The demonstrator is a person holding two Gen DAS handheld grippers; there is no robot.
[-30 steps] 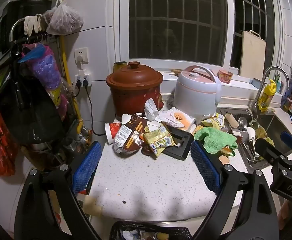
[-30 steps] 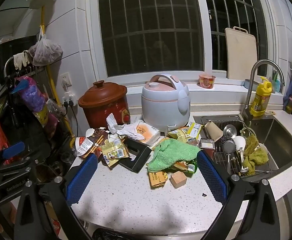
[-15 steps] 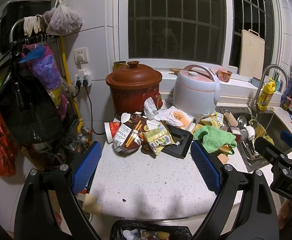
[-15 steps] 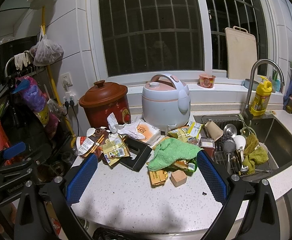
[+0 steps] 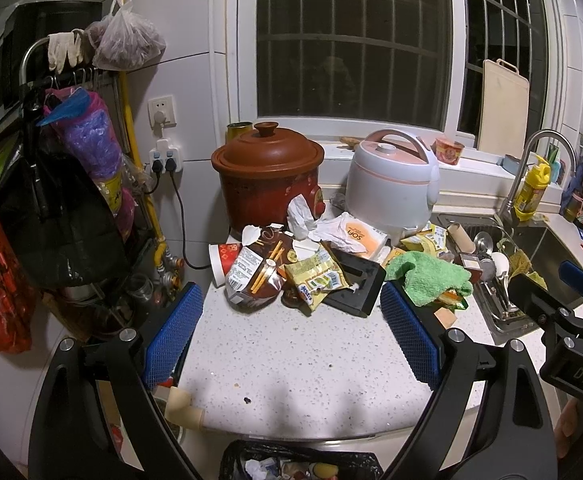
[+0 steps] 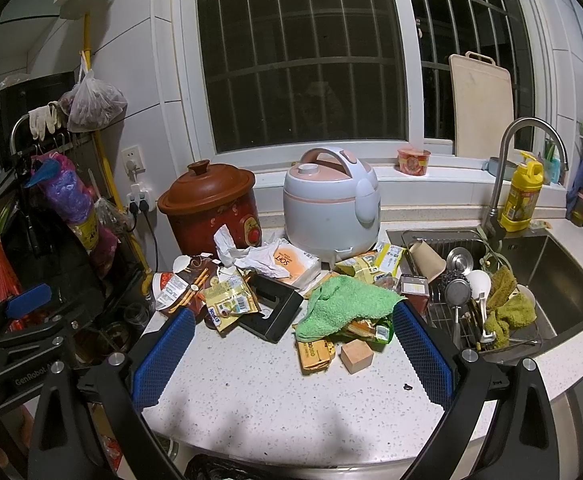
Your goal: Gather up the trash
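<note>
- Both of your tools hover above the near edge of the surface (image 5: 291,352), jaws spread wide, holding nothing: the left tool (image 5: 291,328) and the right tool (image 6: 291,356).
- Take the brown clay pot (image 5: 269,176) as your landmark. The trash heap lies just in front of it and runs rightward toward the sink (image 6: 563,280).
- Directly in front of the pot sits the crushed brown carton (image 5: 251,276) with sticks on it; touching its right side is the yellow snack wrapper (image 5: 319,278), which overlaps the black tray (image 5: 357,284).
- Further right of the pot, the green cloth (image 6: 343,300) covers more wrappers, with a small wooden block (image 6: 356,355) at its near edge.
- The bin with a black liner (image 5: 303,464) is below the surface edge, on your side of the pot.
- My judgement: the carton and yellow wrapper lie straight ahead of your left tool, so it is the nearer one; the wrapper's long axis runs roughly left to right.
- The right tool faces the cloth-covered wrappers instead.
</note>
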